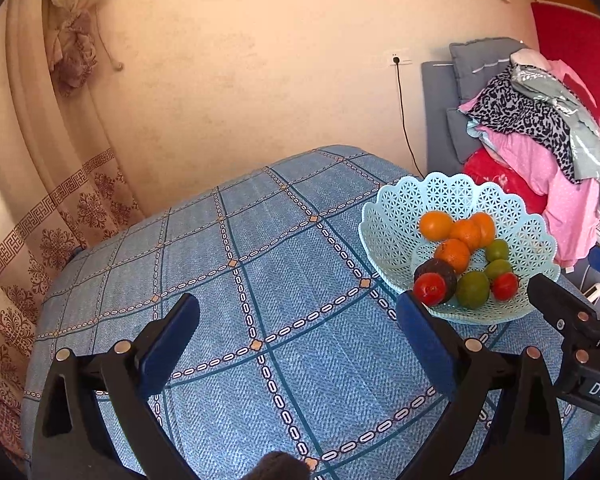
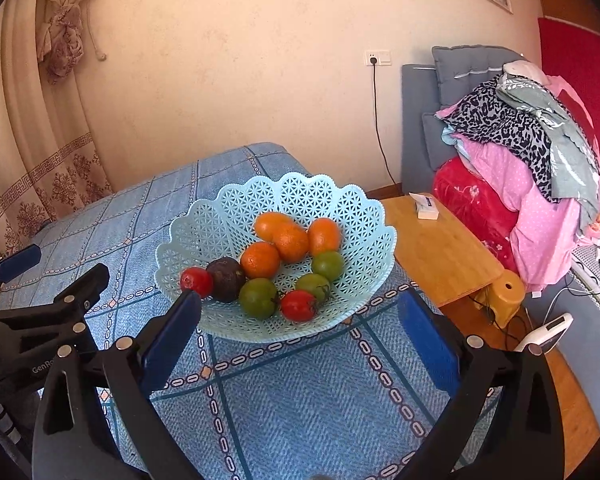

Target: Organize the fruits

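While both grippers' jaws gape empty, the basket (image 2: 220,216) sits upright, seemingly round, fruits (image 2: 276,264) inside.

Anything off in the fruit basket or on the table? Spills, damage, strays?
Nothing spilled or broken. All fruit sits inside the basket. One dark fruit is the only one of its colour. One red fruit rides up the basket's wall, still inside it.

a blue checked tablecloth (image 2: 300,400); a wooden side table (image 2: 436,248); piled clothes (image 2: 532,152); patterned curtain (image 1: 40,208)
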Demonstrator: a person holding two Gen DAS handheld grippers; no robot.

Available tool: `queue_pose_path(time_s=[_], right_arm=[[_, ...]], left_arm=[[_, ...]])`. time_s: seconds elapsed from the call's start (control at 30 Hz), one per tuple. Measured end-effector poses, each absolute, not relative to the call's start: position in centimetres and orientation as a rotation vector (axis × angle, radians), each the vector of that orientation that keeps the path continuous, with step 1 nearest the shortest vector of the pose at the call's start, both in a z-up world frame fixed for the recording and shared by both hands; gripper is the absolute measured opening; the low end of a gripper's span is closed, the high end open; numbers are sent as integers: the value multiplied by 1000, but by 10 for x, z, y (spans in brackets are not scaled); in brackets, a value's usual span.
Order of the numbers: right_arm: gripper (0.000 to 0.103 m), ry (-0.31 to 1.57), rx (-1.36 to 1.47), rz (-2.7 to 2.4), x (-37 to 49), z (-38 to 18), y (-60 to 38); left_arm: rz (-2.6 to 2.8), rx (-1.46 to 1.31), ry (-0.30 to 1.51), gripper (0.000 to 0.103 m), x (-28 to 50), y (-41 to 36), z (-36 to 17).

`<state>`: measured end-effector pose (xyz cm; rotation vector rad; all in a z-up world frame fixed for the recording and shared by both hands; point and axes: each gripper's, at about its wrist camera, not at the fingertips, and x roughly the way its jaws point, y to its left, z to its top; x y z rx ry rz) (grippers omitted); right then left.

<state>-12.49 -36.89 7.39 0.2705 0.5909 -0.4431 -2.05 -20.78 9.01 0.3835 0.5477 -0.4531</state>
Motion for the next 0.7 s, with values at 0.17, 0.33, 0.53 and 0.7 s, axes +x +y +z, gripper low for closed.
queue_pose_path(time_s=[0.17,0.33,0.53,0.7], right_arm=[[100,601,253,-453,-124,71,-365],[100,602,244,-452,-123,71,-363],[100,596,244,-456,-122,72,-363],[100,599,249,-464,-121,69,-366]], left_arm=[[-453,391,539,98,-23,-207,92],[-445,413,530,98,-26,-211,92],[-444,423,528,98,-27,-215,91],[-441,437,528,98,-26,-219,89]])
